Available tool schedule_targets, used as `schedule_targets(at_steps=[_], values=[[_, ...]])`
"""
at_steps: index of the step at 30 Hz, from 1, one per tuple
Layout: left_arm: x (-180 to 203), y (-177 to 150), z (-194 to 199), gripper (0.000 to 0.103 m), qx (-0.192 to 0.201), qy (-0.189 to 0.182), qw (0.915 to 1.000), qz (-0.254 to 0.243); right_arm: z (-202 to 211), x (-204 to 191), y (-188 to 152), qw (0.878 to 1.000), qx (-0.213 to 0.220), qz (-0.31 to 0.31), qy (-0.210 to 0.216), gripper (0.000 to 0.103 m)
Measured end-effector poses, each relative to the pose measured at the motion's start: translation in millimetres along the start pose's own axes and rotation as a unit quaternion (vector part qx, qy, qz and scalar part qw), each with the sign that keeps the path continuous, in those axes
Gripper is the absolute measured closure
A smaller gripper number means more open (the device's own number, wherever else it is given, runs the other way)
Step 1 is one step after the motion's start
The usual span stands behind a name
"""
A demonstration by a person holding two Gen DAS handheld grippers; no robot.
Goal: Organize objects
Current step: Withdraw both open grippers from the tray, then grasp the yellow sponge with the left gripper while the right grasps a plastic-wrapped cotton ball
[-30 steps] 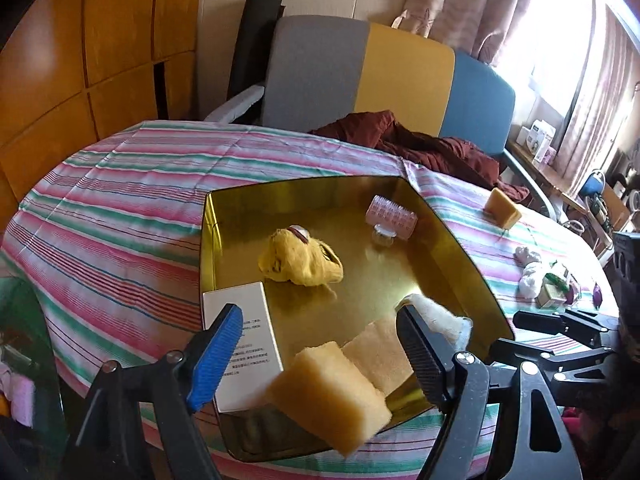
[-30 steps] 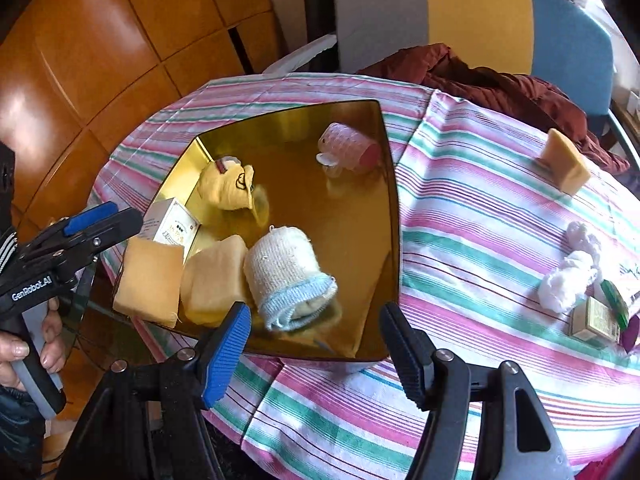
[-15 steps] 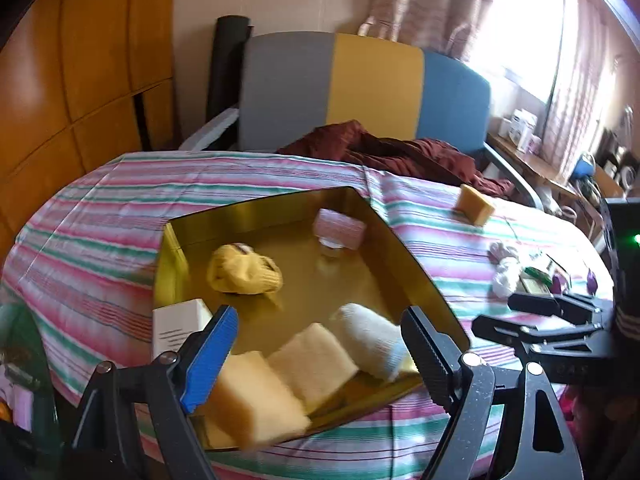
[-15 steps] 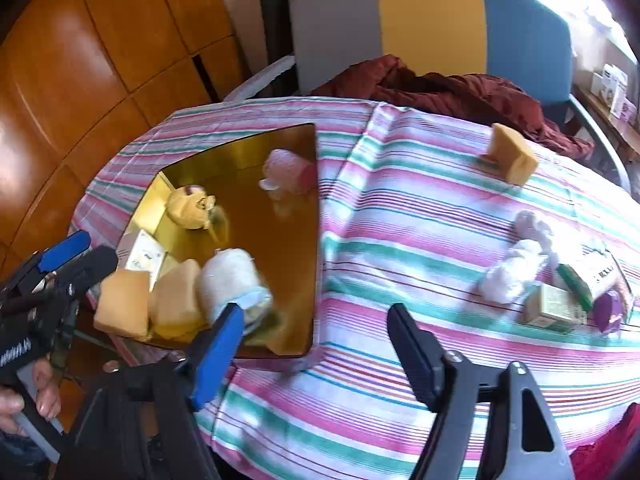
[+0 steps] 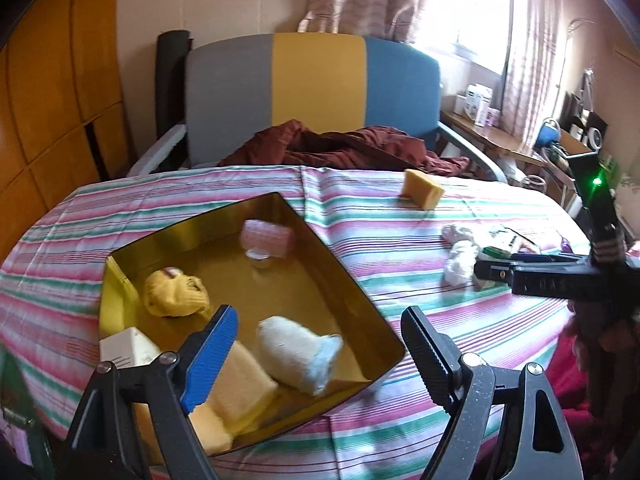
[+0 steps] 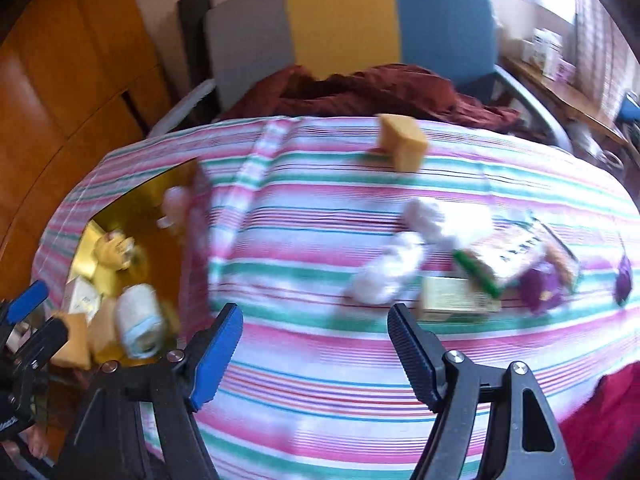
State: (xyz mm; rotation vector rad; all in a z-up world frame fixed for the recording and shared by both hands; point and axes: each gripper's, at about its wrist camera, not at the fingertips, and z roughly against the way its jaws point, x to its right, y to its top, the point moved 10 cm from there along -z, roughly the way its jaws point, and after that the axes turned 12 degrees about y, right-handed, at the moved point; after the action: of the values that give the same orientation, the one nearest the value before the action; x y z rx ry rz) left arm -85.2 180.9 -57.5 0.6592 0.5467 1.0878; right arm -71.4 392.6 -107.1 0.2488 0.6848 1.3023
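Note:
A gold tray on the striped table holds a yellow sock ball, a pink roller, a white rolled sock, two yellow sponges and a white box. My left gripper is open and empty above the tray's near corner. My right gripper is open and empty over the table, right of the tray. Loose on the cloth lie a yellow sponge, white cotton wads, small boxes and purple pieces.
A grey, yellow and blue chair with a dark red cloth stands behind the table. Wooden panels are on the left. A side table with clutter is at the right by the curtains.
Both grippers have drawn back and swung right. The sponge that was between the left fingers a second ago now lies in the tray. The right view now faces the loose items.

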Motion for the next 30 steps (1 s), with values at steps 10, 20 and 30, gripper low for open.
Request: schedule_targets(at_steps=[10, 20, 30], values=[[51, 22, -15, 0.018, -0.016, -0.043, 0.9986, -0.028, 26, 102, 24, 0.995, 0.024, -0.072, -0.066, 0.027], [107, 65, -55, 0.016, -0.041, -0.072, 0.9959, -0.038, 30, 171, 29, 0.985, 0.076, -0.135, -0.079, 0.027], [168, 110, -131, 0.016, -0.083, -0.083, 0.9924, -0.036, 22, 168, 26, 0.986, 0.067, -0.142, -0.050, 0.027]])
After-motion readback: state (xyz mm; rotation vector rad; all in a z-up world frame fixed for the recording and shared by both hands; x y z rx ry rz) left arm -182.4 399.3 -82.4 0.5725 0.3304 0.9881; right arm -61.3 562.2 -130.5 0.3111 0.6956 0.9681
